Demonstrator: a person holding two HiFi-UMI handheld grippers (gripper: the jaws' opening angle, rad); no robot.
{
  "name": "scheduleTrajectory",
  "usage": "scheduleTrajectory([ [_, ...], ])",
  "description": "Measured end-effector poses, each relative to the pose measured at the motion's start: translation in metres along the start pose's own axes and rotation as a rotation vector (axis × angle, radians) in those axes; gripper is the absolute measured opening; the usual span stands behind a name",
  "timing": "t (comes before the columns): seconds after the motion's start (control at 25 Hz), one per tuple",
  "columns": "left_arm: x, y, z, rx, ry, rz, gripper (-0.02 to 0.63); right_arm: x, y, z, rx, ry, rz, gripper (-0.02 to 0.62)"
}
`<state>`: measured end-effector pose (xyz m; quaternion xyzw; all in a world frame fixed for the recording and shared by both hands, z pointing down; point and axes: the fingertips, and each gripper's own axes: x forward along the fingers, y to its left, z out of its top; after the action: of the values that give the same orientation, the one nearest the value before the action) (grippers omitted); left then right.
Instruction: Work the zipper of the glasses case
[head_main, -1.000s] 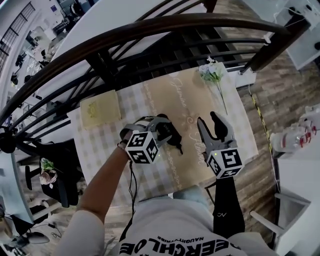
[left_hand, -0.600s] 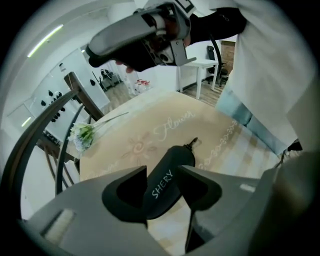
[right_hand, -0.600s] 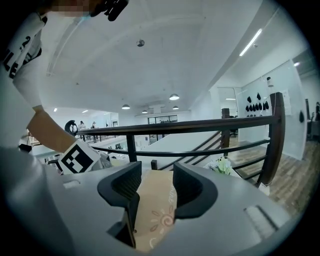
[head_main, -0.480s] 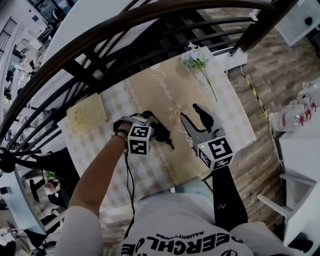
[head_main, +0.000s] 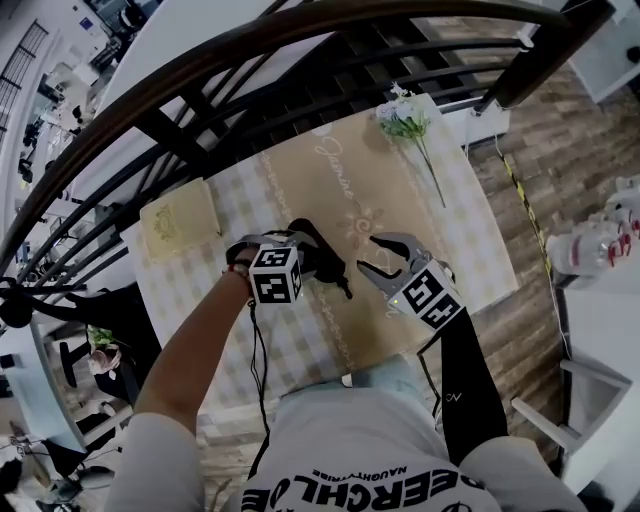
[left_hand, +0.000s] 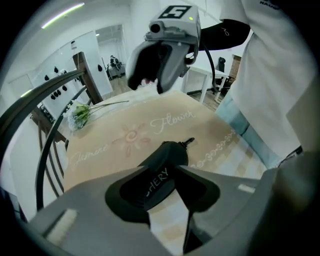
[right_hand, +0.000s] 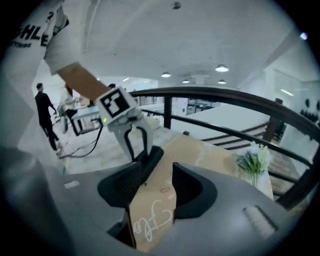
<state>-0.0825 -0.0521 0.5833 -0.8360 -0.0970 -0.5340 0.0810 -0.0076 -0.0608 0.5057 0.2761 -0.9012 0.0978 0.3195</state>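
The black glasses case (head_main: 320, 256) lies on the tan runner in the middle of the table. Its zipper pull (head_main: 345, 292) sticks out at the end nearest me. My left gripper (head_main: 300, 262) is shut on the case from the left; in the left gripper view the case (left_hand: 159, 172) fills the gap between the jaws and the pull (left_hand: 189, 143) points away. My right gripper (head_main: 366, 257) is open, just right of the case, jaws turned toward it and holding nothing. In the right gripper view the case (right_hand: 151, 156) lies just beyond the open jaws.
A tan runner (head_main: 335, 185) with script lettering crosses a checked tablecloth (head_main: 200, 300). A flower sprig (head_main: 408, 122) lies at the far right corner, a cream booklet (head_main: 180, 222) at the far left. A dark railing (head_main: 250, 110) runs behind the table.
My right gripper has swung from pointing away from me to pointing left at the case and has come closer to it. The left gripper has stayed on the case.
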Motion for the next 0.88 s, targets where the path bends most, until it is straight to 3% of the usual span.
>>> scheduleTrajectory([
  [0.12,0.0,0.005,0.001,-0.068,-0.028,0.008,0.166,0.017,0.014,-0.023,-0.121,0.11,0.095,0.201],
  [0.28,0.0,0.005,0.001,-0.073,-0.029,0.019,0.166,0.036,0.022,-0.045,-0.233,0.203,0.177,0.183],
  [0.48,0.0,0.005,0.002,-0.077,-0.029,0.012,0.166,0.06,0.032,-0.07,-0.449,0.323,0.279,0.186],
  [0.68,0.0,0.006,0.002,-0.079,-0.033,0.011,0.166,0.083,0.033,-0.078,-0.638,0.351,0.303,0.13],
  [0.88,0.001,0.006,0.004,-0.087,-0.045,0.008,0.166,0.096,0.039,-0.089,-0.701,0.394,0.36,0.13],
])
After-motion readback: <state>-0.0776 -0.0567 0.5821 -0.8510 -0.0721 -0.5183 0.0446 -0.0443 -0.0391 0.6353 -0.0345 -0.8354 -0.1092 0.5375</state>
